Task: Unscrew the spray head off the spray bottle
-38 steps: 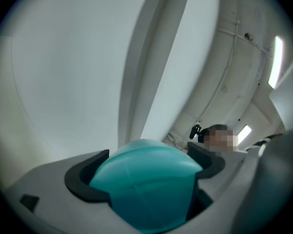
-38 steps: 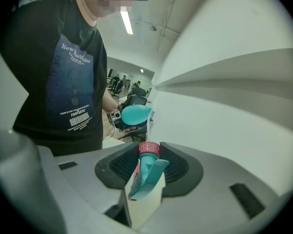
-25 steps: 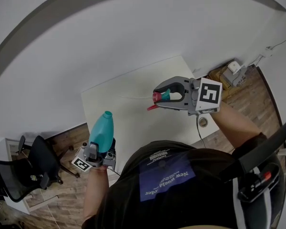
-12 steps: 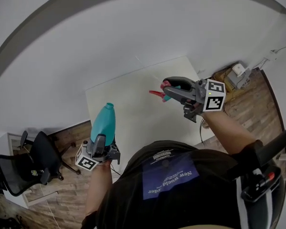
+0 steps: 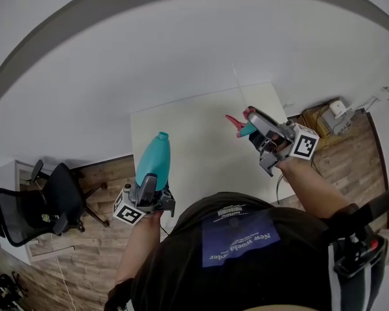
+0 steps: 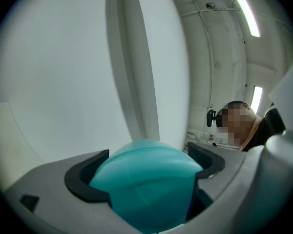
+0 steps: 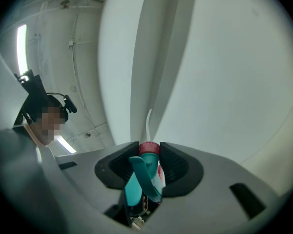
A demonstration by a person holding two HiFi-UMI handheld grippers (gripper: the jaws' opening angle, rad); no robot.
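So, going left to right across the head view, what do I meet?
Black office chair → teal spray bottle, clamped in the left gripper → spray head, clamped in the right gripper.

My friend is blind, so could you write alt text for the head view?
Seen from above, a person holds a teal spray bottle in the left gripper and its unscrewed spray head in the right gripper, apart over a white table.
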